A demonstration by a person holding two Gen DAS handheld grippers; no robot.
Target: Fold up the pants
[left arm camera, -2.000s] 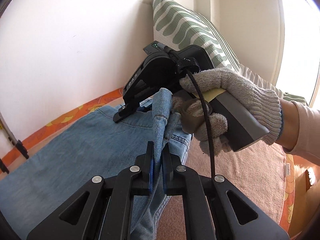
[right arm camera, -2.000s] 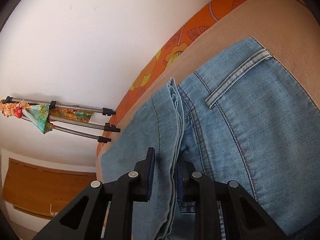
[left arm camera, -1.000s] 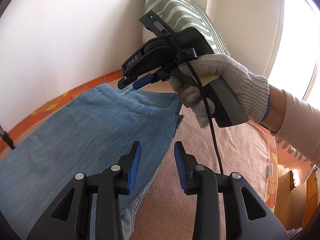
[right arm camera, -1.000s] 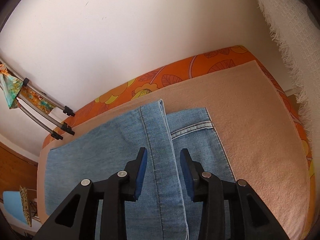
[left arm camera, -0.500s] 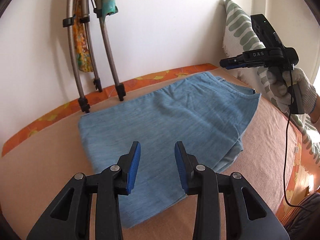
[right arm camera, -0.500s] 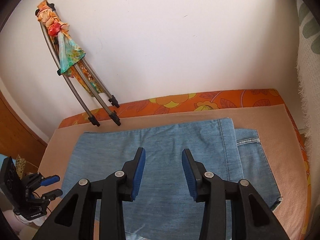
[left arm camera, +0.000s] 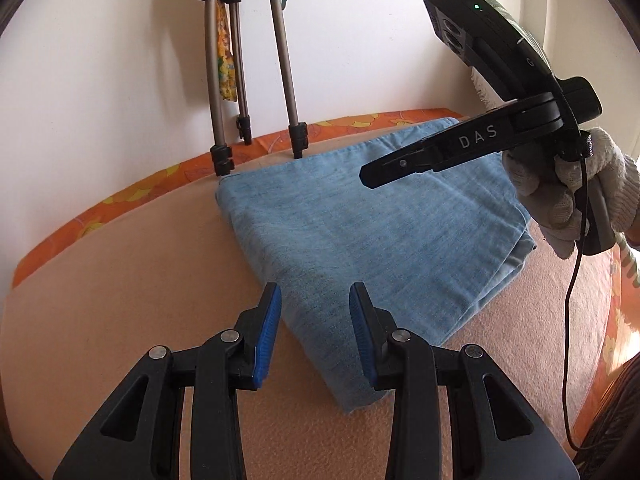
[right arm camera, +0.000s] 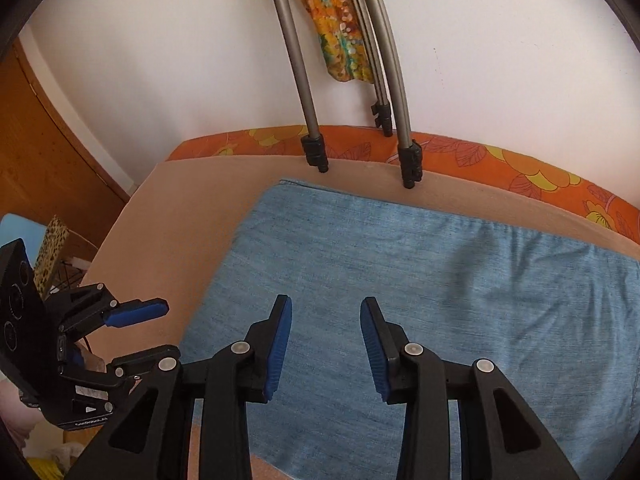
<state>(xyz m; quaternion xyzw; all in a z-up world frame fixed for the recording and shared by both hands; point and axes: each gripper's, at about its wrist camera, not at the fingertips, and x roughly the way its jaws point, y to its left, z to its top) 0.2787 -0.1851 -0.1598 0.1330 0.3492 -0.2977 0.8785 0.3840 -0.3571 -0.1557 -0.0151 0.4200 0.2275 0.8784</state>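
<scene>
Jaws of our left gripper stand parted and empty over the near corner of the folded pants; our right gripper, also parted and empty, hovers above their middle. The pants lie flat on the bed, long axis along the wall, left hand nearer the fold's end.

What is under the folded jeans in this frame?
The folded jeans lie flat on a peach blanket, which covers an orange floral sheet showing only along the wall edge. What lies between the denim layers is covered.
</scene>
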